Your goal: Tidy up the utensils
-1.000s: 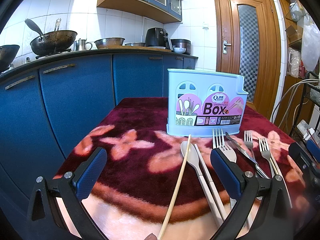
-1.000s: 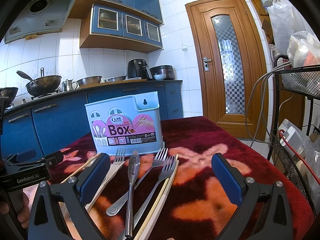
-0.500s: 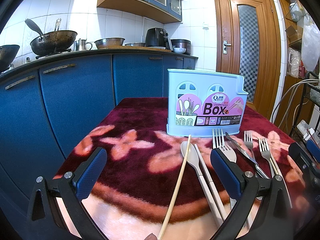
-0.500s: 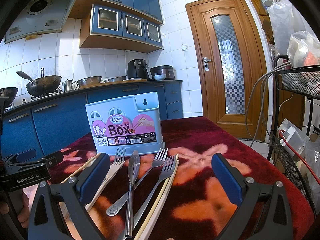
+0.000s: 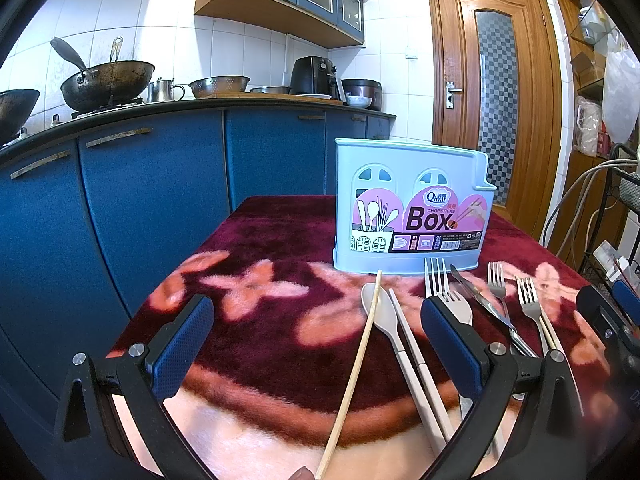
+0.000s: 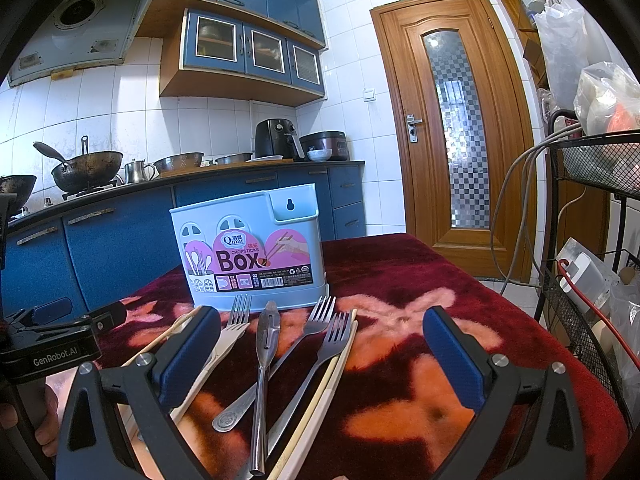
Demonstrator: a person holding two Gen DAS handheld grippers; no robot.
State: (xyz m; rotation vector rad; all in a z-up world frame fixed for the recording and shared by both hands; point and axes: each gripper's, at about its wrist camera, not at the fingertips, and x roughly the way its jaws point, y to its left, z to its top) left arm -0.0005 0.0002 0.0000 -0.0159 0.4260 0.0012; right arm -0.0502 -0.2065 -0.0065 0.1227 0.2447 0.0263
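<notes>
A light blue chopsticks box (image 5: pixel 412 212) (image 6: pixel 250 246) stands upright on the maroon flowered table cover (image 5: pixel 280 240). In front of it lie loose utensils: a wooden chopstick (image 5: pixel 356 364), a beige spoon (image 5: pixel 384 320), a beige fork (image 5: pixel 456 306), steel forks (image 6: pixel 318 316) (image 5: pixel 496 284) and a steel knife (image 6: pixel 266 344). My left gripper (image 5: pixel 316 344) hovers open over the spoon and chopstick, nothing between its fingers. My right gripper (image 6: pixel 320 356) is open above the steel forks and knife, holding nothing.
Blue kitchen cabinets (image 5: pixel 140 200) with woks and pots on the counter run along the left and back. A wooden door (image 6: pixel 452 128) is behind the table. A black wire rack (image 6: pixel 592 240) with cables and bags stands at the right edge.
</notes>
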